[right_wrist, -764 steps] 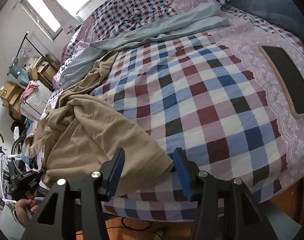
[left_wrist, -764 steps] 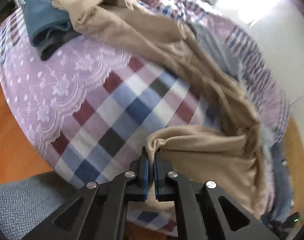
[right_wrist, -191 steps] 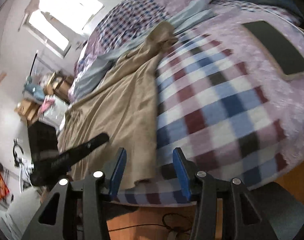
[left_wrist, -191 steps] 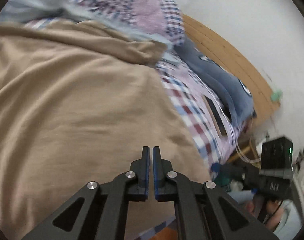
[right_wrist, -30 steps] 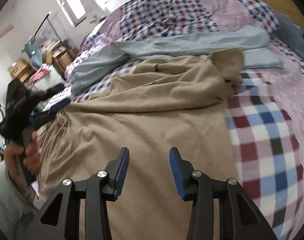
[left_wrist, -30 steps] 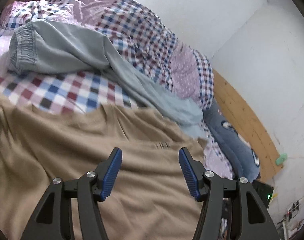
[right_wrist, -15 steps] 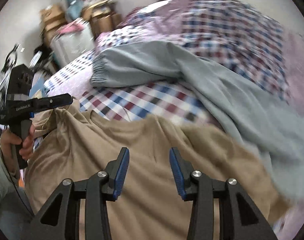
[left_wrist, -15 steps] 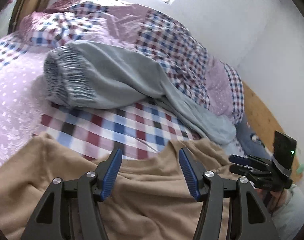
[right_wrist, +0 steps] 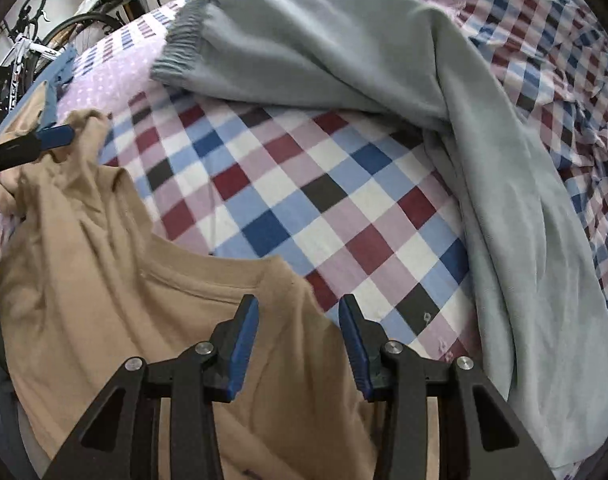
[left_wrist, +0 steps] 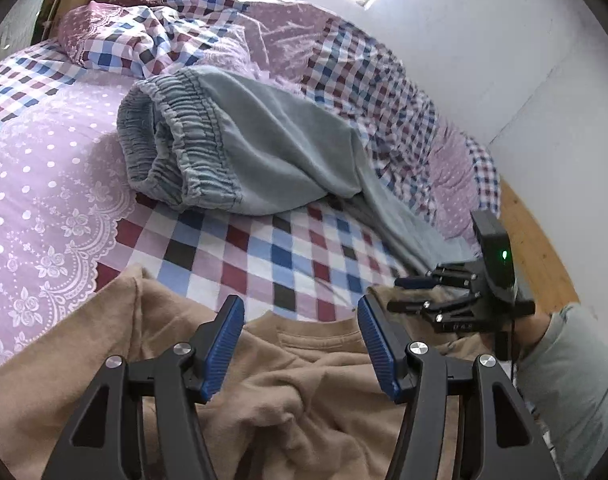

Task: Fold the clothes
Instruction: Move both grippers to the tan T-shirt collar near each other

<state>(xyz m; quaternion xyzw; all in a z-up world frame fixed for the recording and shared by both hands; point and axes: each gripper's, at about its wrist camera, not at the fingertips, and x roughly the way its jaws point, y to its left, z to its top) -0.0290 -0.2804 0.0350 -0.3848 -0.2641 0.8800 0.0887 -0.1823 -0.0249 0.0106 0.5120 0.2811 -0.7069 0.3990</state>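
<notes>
I find the tan shirt lying rumpled on the near part of the bed, its neckline edge towards the checked sheet; beyond it, well apart, lies the grey sweatpants, untouched.

Left to right: my left gripper hangs over the shirt near the collar band, jaws apart and nothing between the pads; in the right wrist view its blue tip shows beside a bunched shoulder or sleeve corner at the shirt's left end. My right gripper stands over the shirt's right shoulder, at the edge where tan cloth meets the sheet, jaws likewise apart and holding nothing.

I judge the step in hand to be taking the two top corners of the shirt, so as to lay it flat before folding. To do this well, I should bring each gripper down onto one layer at the shoulder seam, not the loose folds in the middle; I should clamp both ends before lifting, then draw them apart evenly so the collar sits centred. The risk I note: pinching the sheet beneath along with the shirt.
</notes>
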